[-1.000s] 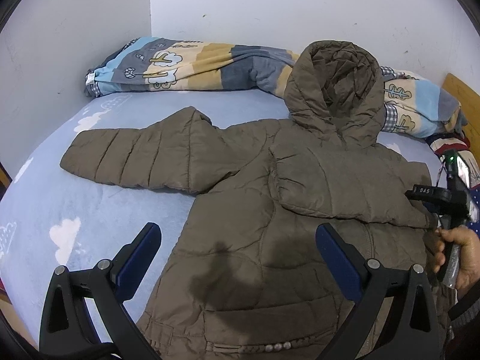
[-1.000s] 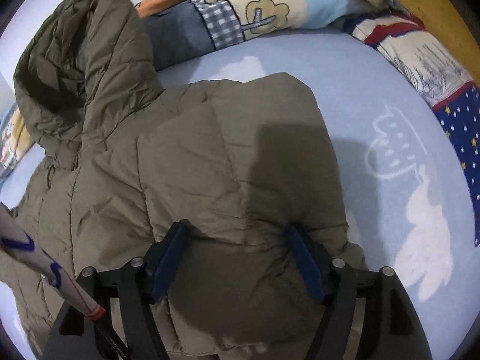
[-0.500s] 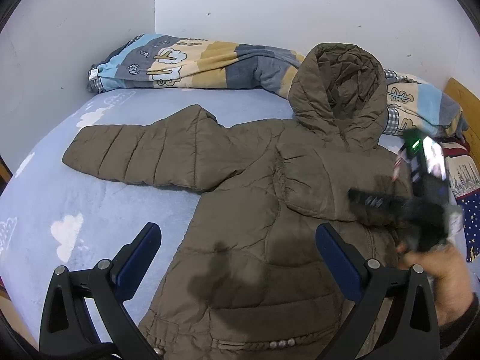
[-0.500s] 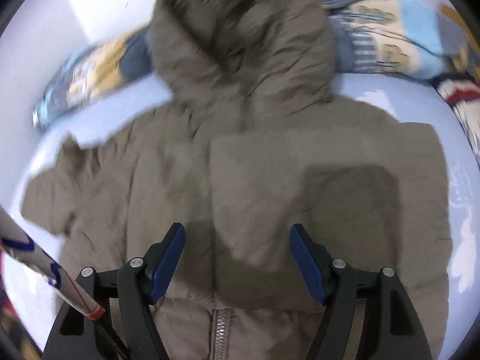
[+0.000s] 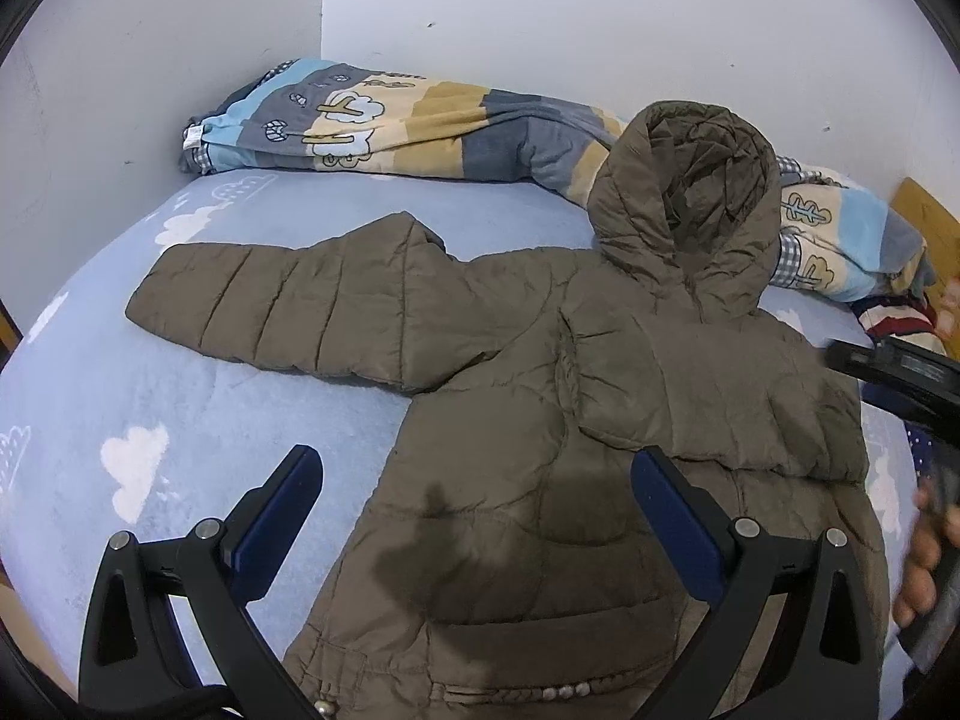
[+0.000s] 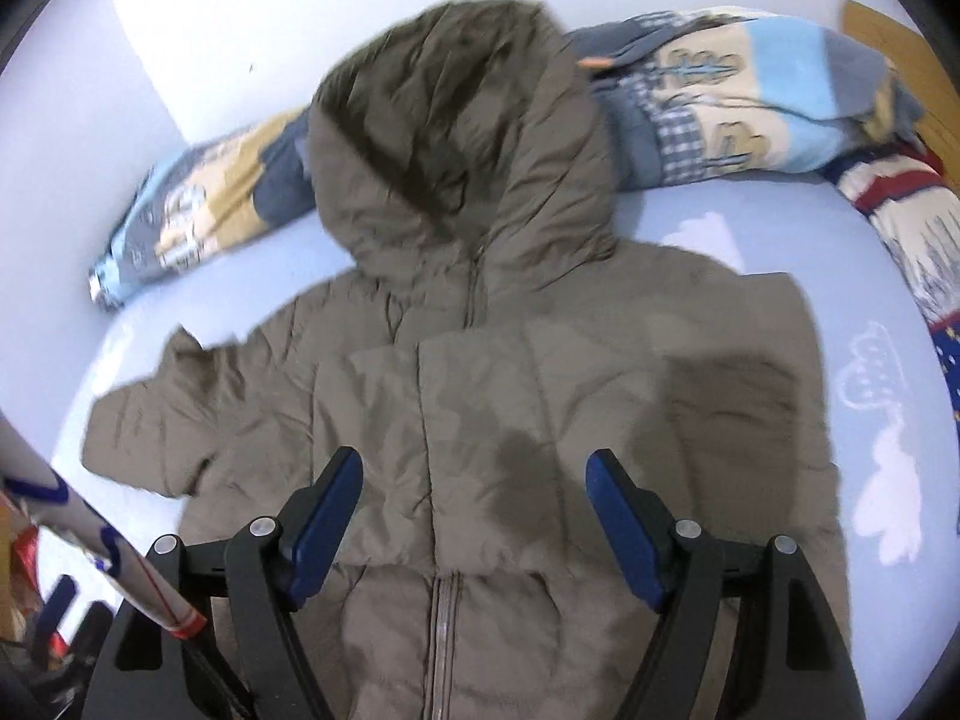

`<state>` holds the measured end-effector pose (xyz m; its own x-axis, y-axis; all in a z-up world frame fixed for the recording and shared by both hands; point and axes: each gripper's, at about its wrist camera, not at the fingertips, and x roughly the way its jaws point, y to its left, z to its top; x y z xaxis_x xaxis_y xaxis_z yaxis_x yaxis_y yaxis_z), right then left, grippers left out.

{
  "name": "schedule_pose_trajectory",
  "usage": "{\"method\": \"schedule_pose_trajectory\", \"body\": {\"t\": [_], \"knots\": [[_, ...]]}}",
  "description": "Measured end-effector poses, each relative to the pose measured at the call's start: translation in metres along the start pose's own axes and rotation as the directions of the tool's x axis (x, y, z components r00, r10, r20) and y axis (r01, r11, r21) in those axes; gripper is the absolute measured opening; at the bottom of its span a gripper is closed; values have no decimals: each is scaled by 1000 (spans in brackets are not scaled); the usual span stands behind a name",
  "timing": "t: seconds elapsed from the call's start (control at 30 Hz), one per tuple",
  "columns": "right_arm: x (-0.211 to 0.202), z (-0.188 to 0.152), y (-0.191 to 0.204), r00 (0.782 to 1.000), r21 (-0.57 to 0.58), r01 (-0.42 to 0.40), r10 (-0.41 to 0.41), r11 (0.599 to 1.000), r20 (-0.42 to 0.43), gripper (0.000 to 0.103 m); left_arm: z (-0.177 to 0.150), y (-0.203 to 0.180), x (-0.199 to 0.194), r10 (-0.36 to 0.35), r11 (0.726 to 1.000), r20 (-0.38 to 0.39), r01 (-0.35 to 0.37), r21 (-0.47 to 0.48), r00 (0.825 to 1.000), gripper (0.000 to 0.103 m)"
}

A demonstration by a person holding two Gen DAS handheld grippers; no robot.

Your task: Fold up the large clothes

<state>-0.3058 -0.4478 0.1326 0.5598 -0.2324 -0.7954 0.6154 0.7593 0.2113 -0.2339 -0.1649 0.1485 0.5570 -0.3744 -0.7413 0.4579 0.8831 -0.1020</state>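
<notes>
A brown hooded puffer jacket (image 5: 540,420) lies front up on the blue cloud-print bed (image 5: 120,390). One sleeve (image 5: 288,306) stretches out flat to the left. The other sleeve (image 5: 690,390) is folded across the chest. The hood (image 5: 690,198) rests against the blanket behind it. My left gripper (image 5: 474,462) hovers open over the jacket's lower body, with nothing between its fingers. My right gripper (image 6: 475,459) is open and empty above the folded sleeve (image 6: 540,420) and the zip. In the left wrist view the right gripper (image 5: 888,360) shows at the right edge, with a hand (image 5: 924,570) below it.
A rolled striped blanket (image 5: 390,120) lies along the white wall behind the jacket. A red, white and blue cloth (image 6: 900,210) lies at the right, beside a wooden board (image 5: 924,210). A white pole with red and blue marks (image 6: 90,540) crosses the right wrist view's lower left.
My right gripper has lifted off the folded sleeve and drawn back, so its view now takes in the whole jacket and hood. The left gripper has stayed put.
</notes>
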Motion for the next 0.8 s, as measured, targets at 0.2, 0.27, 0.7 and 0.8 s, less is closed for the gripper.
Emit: {"method": "schedule_pose_trajectory", "body": {"t": [0.2,0.27,0.7,0.8], "knots": [[-61,-34,-25,998,58,6,-10,998,67,81,5,12,-1,-4,1000,-8,4,-22,1000,102],[-72,-45,-30,997,71,3,-8,997,71,81,7,20,-3,-6,999,-9,5,-38,1000,102],[-100,-109,-24,999,-77,-5,8,997,41,81,42,119,6,81,986,-12,-82,-142,997,102],[-100,-113,-32,999,-73,-21,23,997,31,81,49,154,16,107,967,-28,-111,-228,994,102]]}}
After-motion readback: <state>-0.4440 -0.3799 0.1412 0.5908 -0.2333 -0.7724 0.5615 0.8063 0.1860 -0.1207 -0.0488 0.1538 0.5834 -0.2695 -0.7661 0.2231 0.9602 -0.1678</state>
